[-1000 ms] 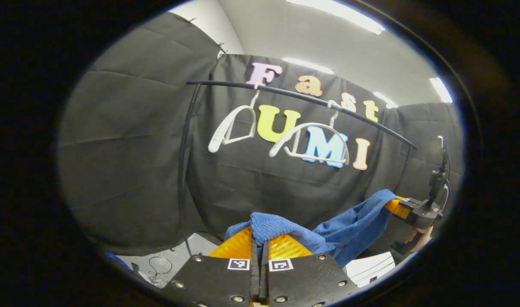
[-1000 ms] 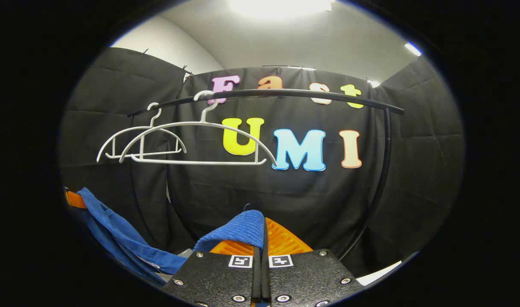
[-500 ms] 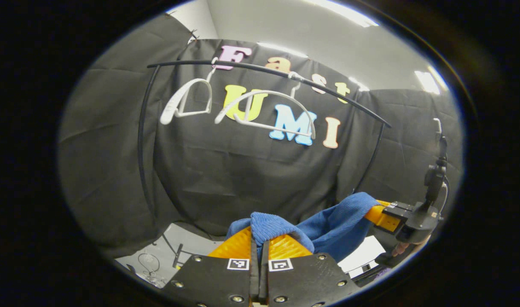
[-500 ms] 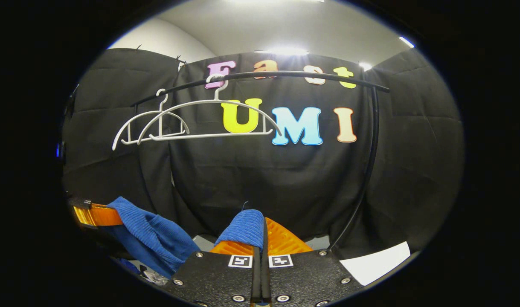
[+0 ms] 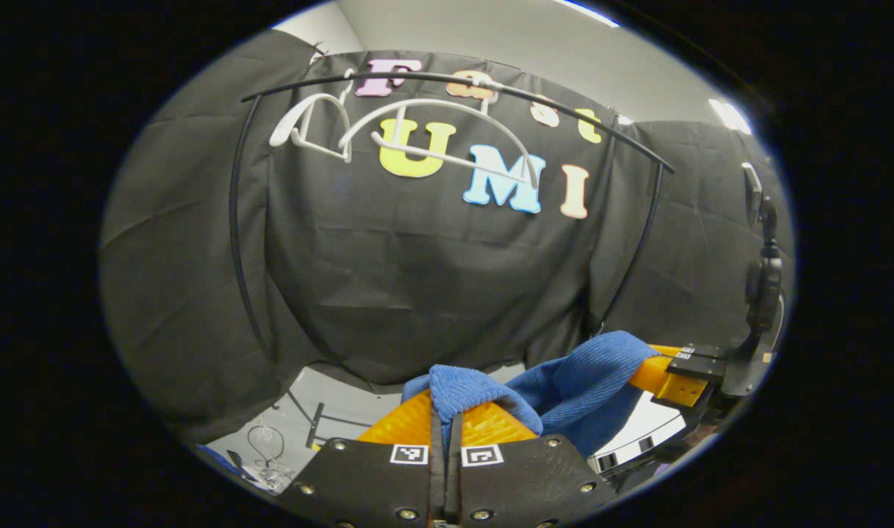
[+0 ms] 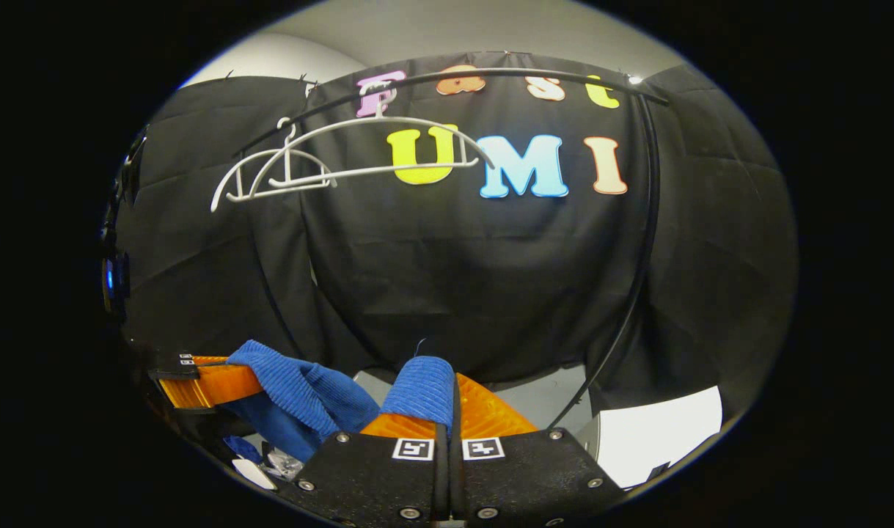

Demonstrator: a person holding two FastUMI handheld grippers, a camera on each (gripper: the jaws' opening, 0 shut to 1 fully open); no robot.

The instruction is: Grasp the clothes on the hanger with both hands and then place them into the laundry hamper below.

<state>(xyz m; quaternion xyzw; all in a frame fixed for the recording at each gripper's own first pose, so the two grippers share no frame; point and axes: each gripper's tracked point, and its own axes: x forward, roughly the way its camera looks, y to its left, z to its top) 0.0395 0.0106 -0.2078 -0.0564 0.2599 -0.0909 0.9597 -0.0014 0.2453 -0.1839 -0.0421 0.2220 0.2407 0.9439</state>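
A blue knitted garment (image 5: 564, 381) hangs between my two grippers, well below the rail. My left gripper (image 5: 447, 414) is shut on one bunched end of it, which folds over the orange fingers. In the right gripper view my right gripper (image 6: 450, 400) is shut on the other end of the blue garment (image 6: 421, 385). The right gripper (image 5: 674, 370) also appears at the right of the left gripper view, cloth draped over its finger. The left gripper (image 6: 204, 381) sits at the lower left of the right gripper view. Two bare white hangers (image 6: 344, 158) hang on the black rail (image 6: 491, 73).
The rail's black curved posts (image 6: 641, 242) run down both sides in front of the black cloth wall. Grey floor (image 5: 329, 411) with a cable and a thin black stand foot lies below. A white surface (image 6: 659, 433) sits low at the right.
Both grippers have come down with the garment; the rail and hangers have risen in both views and more floor shows. The two grippers stand closer together, and the cloth sags less between them.
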